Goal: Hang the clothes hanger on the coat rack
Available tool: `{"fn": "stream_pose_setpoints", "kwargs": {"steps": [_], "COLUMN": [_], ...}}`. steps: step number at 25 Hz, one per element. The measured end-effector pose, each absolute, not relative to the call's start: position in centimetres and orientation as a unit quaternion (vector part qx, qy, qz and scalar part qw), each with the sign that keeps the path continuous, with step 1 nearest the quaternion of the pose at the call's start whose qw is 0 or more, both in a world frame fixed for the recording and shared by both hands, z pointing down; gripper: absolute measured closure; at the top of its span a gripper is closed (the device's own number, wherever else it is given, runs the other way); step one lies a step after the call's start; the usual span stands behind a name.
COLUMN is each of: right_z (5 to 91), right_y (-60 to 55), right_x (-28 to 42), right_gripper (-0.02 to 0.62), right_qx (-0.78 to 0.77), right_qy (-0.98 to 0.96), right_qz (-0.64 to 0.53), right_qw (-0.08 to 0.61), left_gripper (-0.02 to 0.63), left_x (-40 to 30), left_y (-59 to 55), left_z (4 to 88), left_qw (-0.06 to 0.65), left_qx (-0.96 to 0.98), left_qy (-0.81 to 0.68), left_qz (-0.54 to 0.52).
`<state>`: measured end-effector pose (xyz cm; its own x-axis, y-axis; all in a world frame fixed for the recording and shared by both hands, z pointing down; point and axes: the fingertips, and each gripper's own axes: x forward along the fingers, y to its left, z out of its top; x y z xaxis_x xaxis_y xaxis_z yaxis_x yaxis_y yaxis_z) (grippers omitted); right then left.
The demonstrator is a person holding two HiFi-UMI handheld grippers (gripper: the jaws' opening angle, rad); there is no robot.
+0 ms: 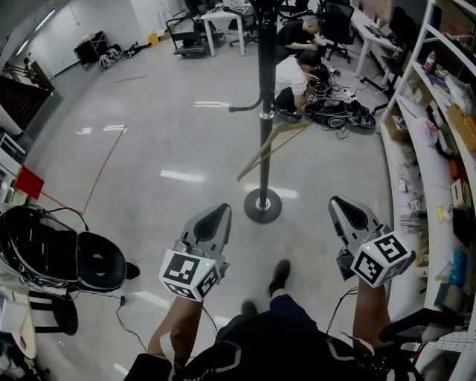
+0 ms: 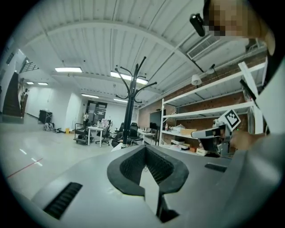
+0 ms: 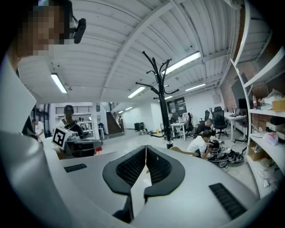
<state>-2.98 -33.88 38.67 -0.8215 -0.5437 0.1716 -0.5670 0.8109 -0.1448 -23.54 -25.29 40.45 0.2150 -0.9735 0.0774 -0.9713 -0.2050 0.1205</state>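
Observation:
The black coat rack (image 1: 265, 111) stands on a round base (image 1: 262, 206) straight ahead of me. A wooden clothes hanger (image 1: 271, 149) hangs tilted from a low peg beside the pole. Both grippers are held level in front of my body, short of the base. My left gripper (image 1: 219, 210) is shut with nothing in it, and so is my right gripper (image 1: 341, 202). In the left gripper view the rack (image 2: 130, 102) rises beyond the closed jaws (image 2: 144, 149). The right gripper view shows the rack (image 3: 161, 98) and the hanger (image 3: 177, 150) past its closed jaws (image 3: 146, 148).
Two people crouch on the floor behind the rack (image 1: 294, 74) beside a heap of cables (image 1: 338, 111). White shelving (image 1: 431, 134) full of items runs along the right. A black chair with gear (image 1: 67, 253) stands at the left. Tables and a cart (image 1: 216, 18) are far back.

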Motion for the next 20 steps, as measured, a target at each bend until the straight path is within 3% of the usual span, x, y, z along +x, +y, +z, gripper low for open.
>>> {"fn": "stream_pose_setpoints", "kwargs": {"steps": [11, 20], "right_z": [36.7, 36.8], "right_y": [-18.9, -8.5], "right_x": [0.5, 7.1], "right_gripper": [0.588, 0.588], "right_qx": [0.276, 0.249], "right_qy": [-0.957, -0.965], "right_qz": [0.07, 0.067], "right_qw": [0.059, 0.054], "left_gripper": [0.604, 0.604], "left_x": [-16.2, -7.8], "left_y": [-10.8, -0.2], "left_z": [37.1, 34.6], "left_qw": [0.07, 0.054], "left_qx": [0.815, 0.809], "left_qy": [-0.573, -0.586], "left_qz": [-0.05, -0.005]}}
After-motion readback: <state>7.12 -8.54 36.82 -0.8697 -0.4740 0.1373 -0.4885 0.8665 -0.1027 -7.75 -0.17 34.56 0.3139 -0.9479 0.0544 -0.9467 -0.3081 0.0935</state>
